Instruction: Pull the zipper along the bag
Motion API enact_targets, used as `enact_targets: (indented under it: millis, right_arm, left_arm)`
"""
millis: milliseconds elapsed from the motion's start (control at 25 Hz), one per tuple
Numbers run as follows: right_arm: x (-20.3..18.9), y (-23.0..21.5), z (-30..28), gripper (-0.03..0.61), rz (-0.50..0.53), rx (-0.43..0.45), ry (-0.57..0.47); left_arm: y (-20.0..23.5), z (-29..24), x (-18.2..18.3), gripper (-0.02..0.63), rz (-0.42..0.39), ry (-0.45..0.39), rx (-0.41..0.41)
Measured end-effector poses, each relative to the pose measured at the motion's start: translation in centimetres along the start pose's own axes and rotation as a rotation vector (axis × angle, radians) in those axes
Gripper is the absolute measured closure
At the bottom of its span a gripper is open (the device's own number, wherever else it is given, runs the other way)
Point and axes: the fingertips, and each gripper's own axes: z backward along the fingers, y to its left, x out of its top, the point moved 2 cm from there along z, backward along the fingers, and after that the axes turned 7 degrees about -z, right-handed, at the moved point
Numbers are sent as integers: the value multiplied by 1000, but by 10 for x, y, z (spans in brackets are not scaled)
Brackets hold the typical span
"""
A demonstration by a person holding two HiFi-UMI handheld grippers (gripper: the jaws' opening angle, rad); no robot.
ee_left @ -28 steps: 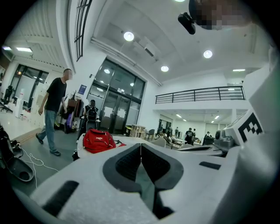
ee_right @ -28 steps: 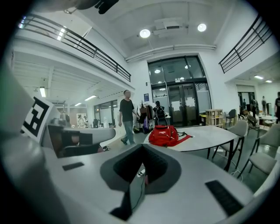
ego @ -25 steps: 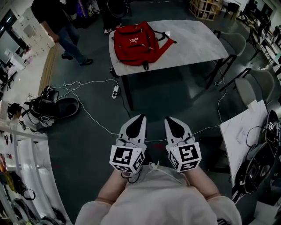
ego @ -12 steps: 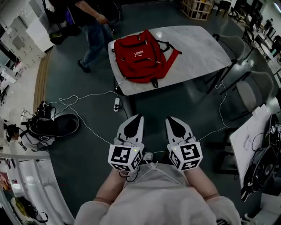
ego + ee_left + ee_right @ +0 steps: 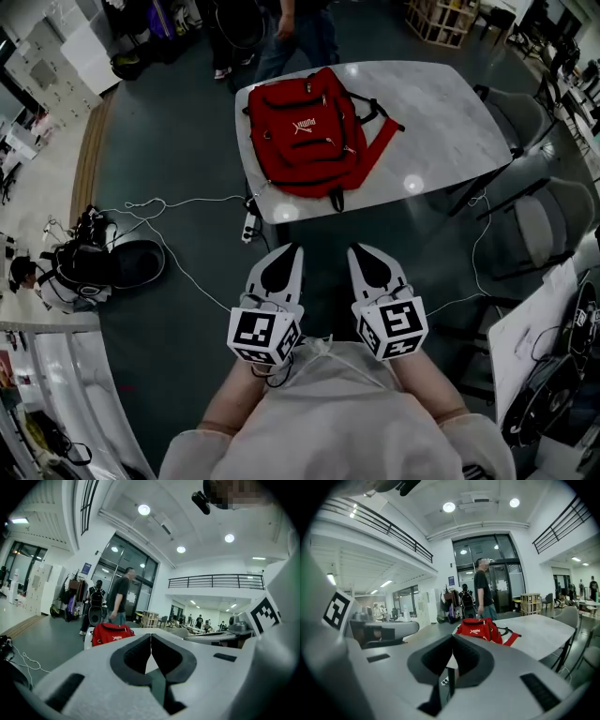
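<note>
Head view, bag: a red backpack (image 5: pixel 314 127) lies flat on the left part of a pale tabletop (image 5: pixel 441 103), along its left edge, with one strap reaching the near edge.
Head view, grippers: the left gripper (image 5: pixel 289 251) and right gripper (image 5: pixel 361 249) are held side by side over the dark floor (image 5: pixel 178 309), short of the tabletop's near edge and well apart from the backpack.
Head view, surroundings: a person (image 5: pixel 300 28) stands beyond the far edge, and a white cable (image 5: pixel 178 239) trails across the floor.
Left gripper view, fingers (image 5: pixel 131 653): pressed together at the tips, holding nothing. The backpack shows beyond them, to the left.
Right gripper view, fingers (image 5: pixel 471 660): closed tip to tip, empty. The backpack sits ahead on the tabletop.
</note>
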Motion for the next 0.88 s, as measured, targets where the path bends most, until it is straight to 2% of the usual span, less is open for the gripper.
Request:
enact_targets:
  millis: [160,360,520,760,880]
  right_arm:
    - [20,-38,-36,551,28,57,11]
    - [55,-108,-83,551,24,102,23]
    - [79,-161,-117,551,30,141,35]
    - [92,-230,-154,551,51,193,78]
    - [91,-260,-169,551,59,199,108]
  left_arm:
    - [5,-51,10,594,10,-4,48]
    - [3,-124,33,594,-16,-16,119]
    - [3,-182,37,594,-6,3,168]
    - [-1,-251,37,594,-37,13,255]
    - [-1,-276,30,594,-22,42,286]
